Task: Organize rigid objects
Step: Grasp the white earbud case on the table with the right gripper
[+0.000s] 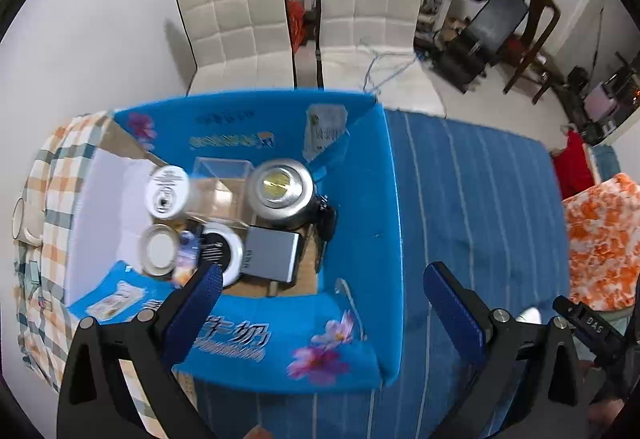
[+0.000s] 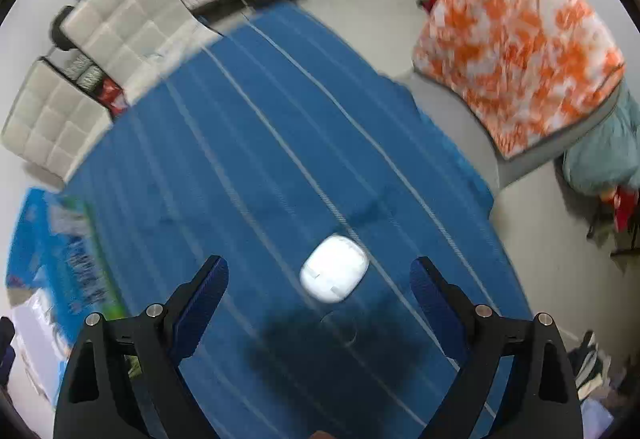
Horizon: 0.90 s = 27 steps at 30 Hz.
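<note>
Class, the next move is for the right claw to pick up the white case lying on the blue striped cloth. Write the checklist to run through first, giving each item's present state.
1. Right claw open and empty: ok, its fingers stand wide apart.
2. White case lined up between the fingers: ok, it lies just ahead of them.
3. Blue striped cloth bare around the case: ok, nothing lies near it.
4. Left claw out of the way: ok, open and empty, above the blue box.
5. Room in the box: cannot tell; a steel can, lids and a grey case already cover much of its floor.
6. Case shut: cannot tell, the picture is blurred.
</note>
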Motion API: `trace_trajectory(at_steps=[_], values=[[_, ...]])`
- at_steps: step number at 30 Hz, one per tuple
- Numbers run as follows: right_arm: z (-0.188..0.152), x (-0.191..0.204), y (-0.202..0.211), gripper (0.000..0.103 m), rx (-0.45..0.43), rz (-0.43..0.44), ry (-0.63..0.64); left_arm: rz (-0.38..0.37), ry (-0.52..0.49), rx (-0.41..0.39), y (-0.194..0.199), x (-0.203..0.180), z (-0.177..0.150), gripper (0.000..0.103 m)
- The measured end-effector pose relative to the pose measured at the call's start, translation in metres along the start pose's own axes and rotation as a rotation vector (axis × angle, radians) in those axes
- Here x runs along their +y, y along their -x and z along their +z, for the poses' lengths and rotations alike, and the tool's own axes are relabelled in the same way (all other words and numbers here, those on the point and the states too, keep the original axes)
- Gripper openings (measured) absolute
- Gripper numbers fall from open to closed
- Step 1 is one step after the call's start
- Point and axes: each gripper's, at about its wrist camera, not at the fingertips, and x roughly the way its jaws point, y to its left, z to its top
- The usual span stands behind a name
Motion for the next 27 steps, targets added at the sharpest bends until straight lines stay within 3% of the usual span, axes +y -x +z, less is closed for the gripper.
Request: trace_trajectory(at_steps=[6,9,13,14,22,27], values=[[0.003,-0.016,-0.076,0.093,0.160,-0.023,-0.071,0.041,-0.028,0.053,-0.030,-0.014,0.005,0.103],[-0.003,-0.017,-0.094,0.086,0.175,-0.045,-0.087,0.058,-0.043,0.055,-0.033,-0.017,0.007,0.103],[-0.007,-0.008,-0.087,0.064,0.115,-0.075,-0.047,0.063,-0.052,0.057,-0.033,-0.017,0.009,0.103],[-0.008,-0.005,-0.085,0.053,0.109,-0.084,-0.032,0.061,-0.052,0.058,-0.035,-0.016,0.010,0.103],[-0.015,0.003,-0.071,0.049,0.108,-0.080,0.013,0.041,-0.052,0.043,-0.024,-0.008,0.012,0.103],[-0.031,0.033,-0.021,0.046,0.032,-0.006,0.110,0.028,-0.064,0.013,0.002,0.003,0.008,0.103]])
